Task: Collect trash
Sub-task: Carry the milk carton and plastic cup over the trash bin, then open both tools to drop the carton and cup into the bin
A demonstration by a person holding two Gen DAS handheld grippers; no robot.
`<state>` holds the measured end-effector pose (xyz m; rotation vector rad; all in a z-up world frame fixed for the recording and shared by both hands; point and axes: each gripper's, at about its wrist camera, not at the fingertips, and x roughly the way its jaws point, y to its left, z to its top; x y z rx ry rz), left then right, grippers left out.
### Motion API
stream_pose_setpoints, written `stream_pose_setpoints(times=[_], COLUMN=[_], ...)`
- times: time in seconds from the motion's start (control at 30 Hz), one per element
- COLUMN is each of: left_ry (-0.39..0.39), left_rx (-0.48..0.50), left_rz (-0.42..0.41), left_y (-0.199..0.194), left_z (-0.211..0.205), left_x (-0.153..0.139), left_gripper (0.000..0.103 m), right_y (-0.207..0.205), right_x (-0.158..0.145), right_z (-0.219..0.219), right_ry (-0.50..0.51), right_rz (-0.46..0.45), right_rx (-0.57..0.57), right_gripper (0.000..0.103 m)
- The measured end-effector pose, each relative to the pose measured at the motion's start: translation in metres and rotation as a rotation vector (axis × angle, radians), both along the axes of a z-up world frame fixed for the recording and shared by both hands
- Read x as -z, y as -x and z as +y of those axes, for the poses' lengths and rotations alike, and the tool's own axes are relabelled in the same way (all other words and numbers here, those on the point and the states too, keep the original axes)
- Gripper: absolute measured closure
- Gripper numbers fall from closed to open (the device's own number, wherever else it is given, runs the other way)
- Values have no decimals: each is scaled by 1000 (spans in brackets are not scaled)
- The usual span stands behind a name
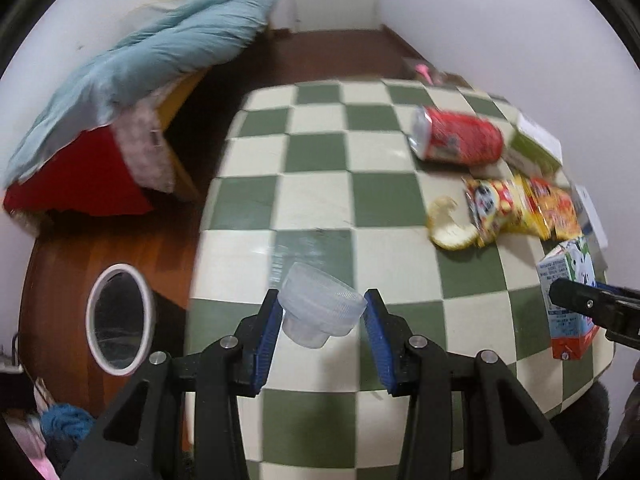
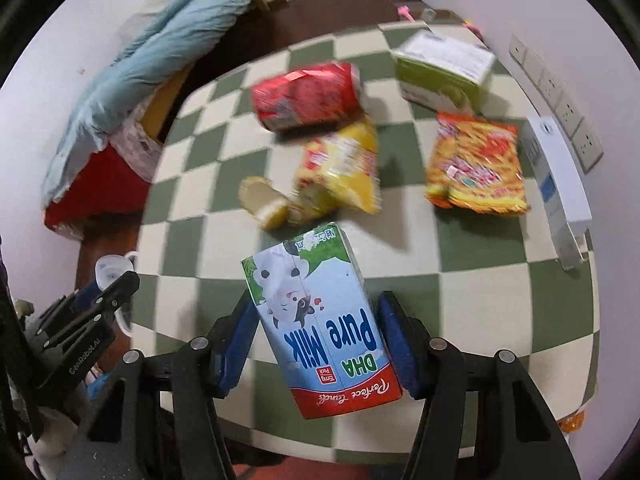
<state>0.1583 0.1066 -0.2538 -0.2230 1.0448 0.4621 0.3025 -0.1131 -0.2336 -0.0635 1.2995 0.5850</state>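
Left wrist view: the left gripper [image 1: 322, 320] has its fingers around a clear plastic cup [image 1: 320, 310], one pad touching, the other just beside it, above the table [image 1: 320, 196] edge. The bin [image 1: 118, 318] stands on the floor left of the table. A red can [image 1: 458, 138], peel [image 1: 450, 228] and snack bag [image 1: 520, 210] remain uncollected.

Right wrist view: the right gripper [image 2: 320, 344] holds a milk carton [image 2: 320, 332] between its fingers. Most trash is left, I judge.
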Motion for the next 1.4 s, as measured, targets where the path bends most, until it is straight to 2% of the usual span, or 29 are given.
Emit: stream_pose_setpoints(times=[0.2,0.37,0.53,0.63,0.7,0.83,0.97,1.13,1.23,1.27,1.3,1.33,1.37,1.4], left_ry=[-33,-74,-95,-91,-54,91,221,391,424,424,428,433,433,431], left_rx=[-98,-179,-278,-354,-411,-525,-593,-625,-648,-660,-670,-686,-707,-719], left_rz=[-70,-105,-117,-104,-85,-48,-10,7,25,33,33,29,27,28], left_y=[34,70,114,144,165,205,228,238,238,239,242,245,254,258], left_z=[43,94,155,199,233,303,358,403,415,418,419,420,419,419], left_x=[-43,-72,-84,-77,-62,-12,43,100,115,121,124,127,128,131], left_gripper=[65,65,65,65,65,65,65,64,64,57,38,27,11,10], right_y=[20,48,78,101,116,146,169,183,187,188,188,187,185,185], right_x=[-39,-66,-68,-51,-30,27,96,156,178,186,191,199,204,208], right_z=[53,135,224,286,328,404,471,532,562,572,578,587,594,597], right_ry=[-80,-148,-184,-180,-161,-110,-29,62,110,126,131,143,145,139], right_rz=[-24,-32,-6,24,51,133,210,235,240,239,242,249,258,265], right_rx=[-77,-192,-302,-361,-399,-455,-494,-545,-586,-598,-610,-626,-636,-645], right_gripper=[41,41,41,41,41,41,41,41,41,40,40,39,30,22])
